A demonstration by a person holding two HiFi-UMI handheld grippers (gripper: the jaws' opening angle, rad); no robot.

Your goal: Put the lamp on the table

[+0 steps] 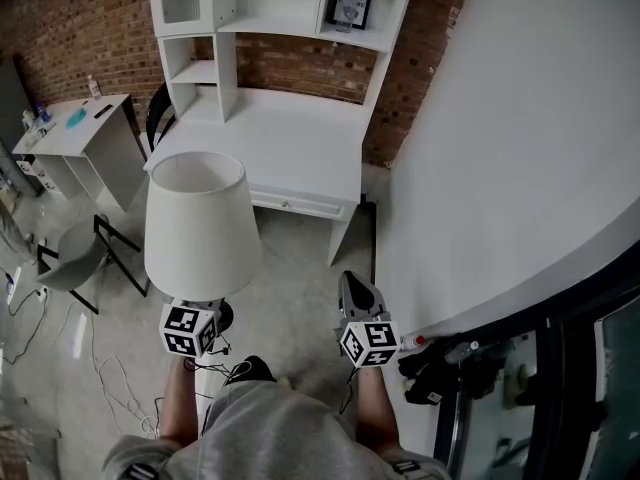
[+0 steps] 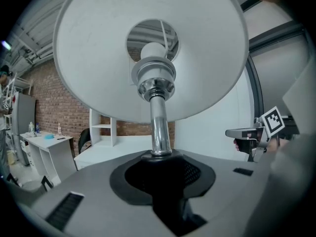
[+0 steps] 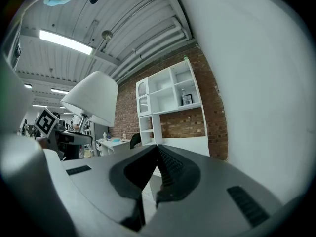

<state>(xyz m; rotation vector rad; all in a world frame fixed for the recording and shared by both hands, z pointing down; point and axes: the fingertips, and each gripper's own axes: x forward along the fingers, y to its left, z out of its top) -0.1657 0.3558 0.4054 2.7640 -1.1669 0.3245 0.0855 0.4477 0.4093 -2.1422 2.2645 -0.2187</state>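
A lamp with a white shade and a chrome stem stands upright in the air, with my left gripper shut on the stem just above the jaws. In the head view the left gripper sits under the shade, beside the lamp's dark base. My right gripper is at my right side, shut with nothing between its jaws; the lamp shade shows to its left. The white table with a shelf unit stands ahead against the brick wall.
A curved white wall runs close along my right. To the left are a small white side table, a grey chair and loose cables on the concrete floor. A framed picture sits on the shelf.
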